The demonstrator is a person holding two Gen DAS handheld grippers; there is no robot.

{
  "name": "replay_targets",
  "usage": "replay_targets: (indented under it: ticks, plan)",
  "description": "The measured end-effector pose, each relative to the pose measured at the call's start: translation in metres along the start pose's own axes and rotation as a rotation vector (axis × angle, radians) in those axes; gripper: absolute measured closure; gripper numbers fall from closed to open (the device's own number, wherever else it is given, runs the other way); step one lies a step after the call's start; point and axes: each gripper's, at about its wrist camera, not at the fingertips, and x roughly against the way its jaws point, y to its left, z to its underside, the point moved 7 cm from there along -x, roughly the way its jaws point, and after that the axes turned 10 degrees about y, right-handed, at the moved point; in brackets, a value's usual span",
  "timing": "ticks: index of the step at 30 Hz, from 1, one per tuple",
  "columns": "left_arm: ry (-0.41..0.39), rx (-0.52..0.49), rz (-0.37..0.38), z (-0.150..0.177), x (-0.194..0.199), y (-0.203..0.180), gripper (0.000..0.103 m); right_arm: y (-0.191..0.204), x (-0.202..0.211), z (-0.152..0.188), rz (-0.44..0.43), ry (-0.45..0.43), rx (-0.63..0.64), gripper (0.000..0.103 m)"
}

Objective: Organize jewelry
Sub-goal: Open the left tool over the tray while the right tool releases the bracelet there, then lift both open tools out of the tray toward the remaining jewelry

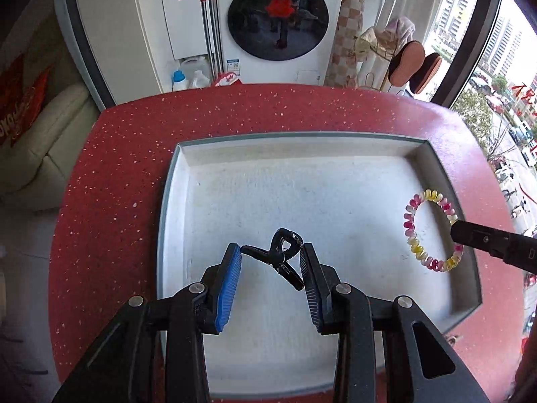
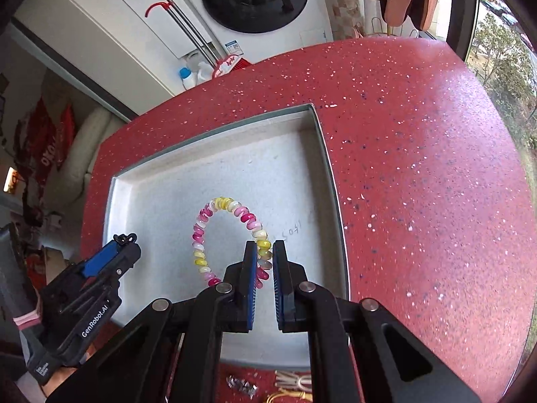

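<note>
The black hair claw clip [image 1: 280,255] is sitting between the pads of the left gripper [image 1: 271,258], which is clamping it at a half-wide spread over the near part of the grey tray [image 1: 295,144]. It is looking like light, stiff plastic with a spring hinge; squeezing across its handles would likely pop the teeth apart, so a hold across the closed body seems safer, and its glossy curves may be prone to slipping on the ribbed pads.

Off to that tool's right, the spiral hair tie [image 2: 231,235] is hanging as a loop from the right gripper [image 2: 265,255], whose jaws are standing nearly together, pinching one stretch of coil. In pink, yellow and white, it is appearing soft, springy and very light, so it will probably sag and swing; a pinch across one coil, as here, should be enough, though a stretched coil could snap back. The far arc of the loop is lying over the tray floor ahead of the fingertips.

Beyond both tools, the red speckled countertop [image 2: 419,168] is surrounding the tray.
</note>
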Motion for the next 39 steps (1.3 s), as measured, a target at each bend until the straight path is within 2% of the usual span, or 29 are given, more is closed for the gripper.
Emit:
replay_targets:
  ticks: [9,12,14,15,16,19,20,22,23,24,25,26,27,29,35,36,38,39]
  plan:
    - [0.046,-0.03,-0.088,0.003,-0.028,-0.004,0.049,-0.004,-0.028,-0.004,0.02,0.044,-0.004,0.093]
    - [0.032,-0.039,-0.099,0.003,-0.028,-0.004,0.048,-0.005,-0.03,-0.001,0.03,0.041,0.004,0.093]
    - [0.023,-0.054,-0.129,0.001,-0.028,-0.004,0.038,-0.003,-0.031,-0.003,0.045,0.043,0.016,0.093]
    - [0.022,-0.061,-0.154,0.0,-0.028,-0.003,0.026,-0.002,-0.031,-0.003,0.049,0.045,0.021,0.093]
    - [0.023,-0.062,-0.166,-0.001,-0.028,-0.002,0.02,-0.001,-0.031,-0.003,0.051,0.047,0.022,0.093]
    - [0.039,-0.05,-0.14,0.001,-0.029,0.001,0.02,0.001,-0.034,-0.003,0.053,0.057,0.023,0.092]
    - [0.043,-0.048,-0.136,0.002,-0.028,0.001,0.02,0.002,-0.034,-0.003,0.052,0.061,0.024,0.088]
    - [0.049,-0.045,-0.122,0.004,-0.027,-0.001,0.02,0.005,-0.034,-0.003,0.039,0.057,0.022,0.074]
    - [0.046,-0.043,-0.118,0.004,-0.026,-0.001,0.02,0.007,-0.032,-0.003,0.022,0.051,0.018,0.059]
    - [0.039,-0.04,-0.116,0.005,-0.023,-0.002,0.02,0.008,-0.03,-0.004,0.006,0.046,0.014,0.051]
    - [0.031,-0.039,-0.116,0.004,-0.021,-0.002,0.019,0.011,-0.028,-0.004,-0.012,0.039,0.007,0.05]
    - [0.025,-0.037,-0.116,0.004,-0.019,-0.002,0.012,0.013,-0.025,-0.005,-0.027,0.031,0.0,0.05]
    - [0.019,-0.033,-0.118,0.003,-0.017,-0.001,0.0,0.015,-0.022,-0.006,-0.045,0.02,-0.007,0.05]
    - [-0.021,-0.022,-0.125,0.002,-0.008,0.0,0.0,0.018,-0.016,-0.007,-0.066,0.0,-0.011,0.048]
    - [-0.06,-0.033,-0.123,0.001,0.011,0.0,0.0,0.028,0.011,-0.008,-0.124,-0.078,-0.012,0.026]
    - [-0.067,-0.03,-0.109,0.001,0.016,0.0,0.0,0.028,0.016,-0.008,-0.132,-0.095,-0.017,0.019]
    - [-0.063,-0.02,-0.07,0.005,0.023,0.001,0.0,0.025,0.026,0.001,-0.154,-0.115,-0.029,0.017]
    - [-0.057,-0.014,-0.054,0.007,0.025,0.002,0.0,0.025,0.032,0.004,-0.17,-0.129,-0.039,0.009]
